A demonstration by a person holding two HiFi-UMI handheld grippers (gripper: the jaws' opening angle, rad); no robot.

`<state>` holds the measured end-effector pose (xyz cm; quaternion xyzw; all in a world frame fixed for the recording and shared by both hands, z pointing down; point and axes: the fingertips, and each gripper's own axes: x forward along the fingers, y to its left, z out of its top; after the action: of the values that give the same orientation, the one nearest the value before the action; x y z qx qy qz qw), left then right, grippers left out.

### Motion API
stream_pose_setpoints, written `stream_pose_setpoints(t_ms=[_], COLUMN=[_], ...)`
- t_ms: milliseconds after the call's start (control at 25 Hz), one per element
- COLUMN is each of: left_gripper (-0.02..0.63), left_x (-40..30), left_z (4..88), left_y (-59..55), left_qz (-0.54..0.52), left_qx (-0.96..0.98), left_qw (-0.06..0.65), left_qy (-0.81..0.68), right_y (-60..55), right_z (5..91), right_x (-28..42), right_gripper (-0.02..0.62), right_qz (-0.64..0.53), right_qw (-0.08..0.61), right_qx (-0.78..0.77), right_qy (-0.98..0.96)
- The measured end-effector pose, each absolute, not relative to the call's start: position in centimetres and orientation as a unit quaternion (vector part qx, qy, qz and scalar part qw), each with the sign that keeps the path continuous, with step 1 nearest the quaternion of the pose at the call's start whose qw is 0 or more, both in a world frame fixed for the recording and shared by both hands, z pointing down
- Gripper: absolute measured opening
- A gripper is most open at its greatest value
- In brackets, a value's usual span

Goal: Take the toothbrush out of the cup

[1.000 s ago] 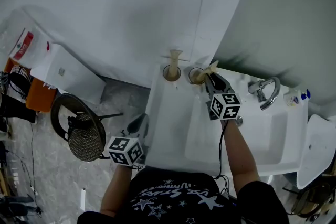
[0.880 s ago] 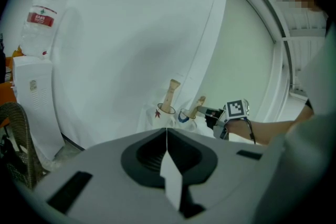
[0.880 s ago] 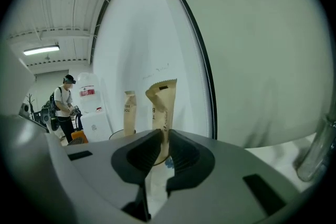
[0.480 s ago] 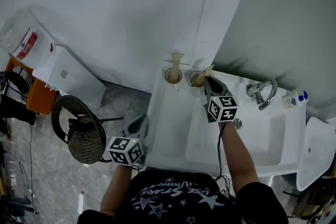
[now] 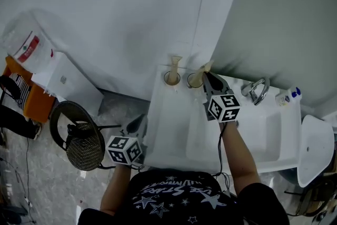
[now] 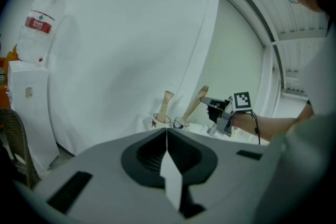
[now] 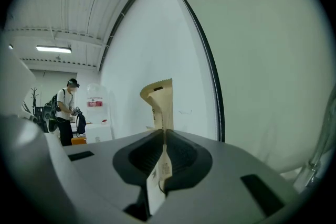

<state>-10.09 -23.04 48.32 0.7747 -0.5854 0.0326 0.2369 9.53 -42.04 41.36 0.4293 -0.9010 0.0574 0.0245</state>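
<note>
Right gripper [image 5: 207,76] jaws have just been closing and are now pinching the paper-wrapped toothbrush [image 5: 204,69]. Compared with a second ago, that toothbrush is standing a bit taller over its cup [image 5: 195,80].

Going near to far in the head view:
- Person's dark shirt [image 5: 174,197] is filling the bottom edge.
- Left gripper [image 6: 167,132] is hanging at lower left, off the front-left corner of the white sink unit [image 5: 171,129]. Its jaws are pressing together with nothing between them.
- Round wire fan [image 5: 79,139] is sitting on the floor [image 5: 31,166] just left of that gripper.
- Right gripper is reaching across the sink unit at frame centre, pads squeezing the toothbrush's upper part. The right gripper view is showing the wrapper running up between the closed jaws.
- Toothbrush is leaning toward upper right, its lower end still sitting at the mouth of the cup, not clear of it.
- Second cup [image 5: 171,78] is standing just left of the first, near but apart, holding a second wrapped toothbrush [image 5: 175,61] upright.
- Chrome faucet [image 5: 254,90] is sitting to the right of the cups, behind the basin [image 5: 263,131].
- Both cups are standing at the back edge of the sink unit, against the white wall panel [image 5: 158,8].
- Water dispenser [image 5: 63,79] with its bottle [image 5: 23,39] is standing at far left.
</note>
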Motion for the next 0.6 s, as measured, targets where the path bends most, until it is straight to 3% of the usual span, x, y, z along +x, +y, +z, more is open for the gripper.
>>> stream_pose_setpoints(t_ms=[280,600], left_gripper=[0.017,0.017], left_x=[-9.8,-8.8], left_z=[48.2,49.2], left_y=[-22.2,-21.1], left_qz=[0.033,0.047], left_qx=[0.788,0.805], left_qw=[0.235,0.247], left_qy=[-0.568,-0.538], right_y=[-37.9,-33.1], right_z=[40.8,44.7], right_x=[9.2,9.0], right_gripper=[0.031,0.031], right_qz=[0.074,0.151], right_qw=[0.022,0.074], right_qx=[0.424,0.419], right_qy=[-0.902,-0.892])
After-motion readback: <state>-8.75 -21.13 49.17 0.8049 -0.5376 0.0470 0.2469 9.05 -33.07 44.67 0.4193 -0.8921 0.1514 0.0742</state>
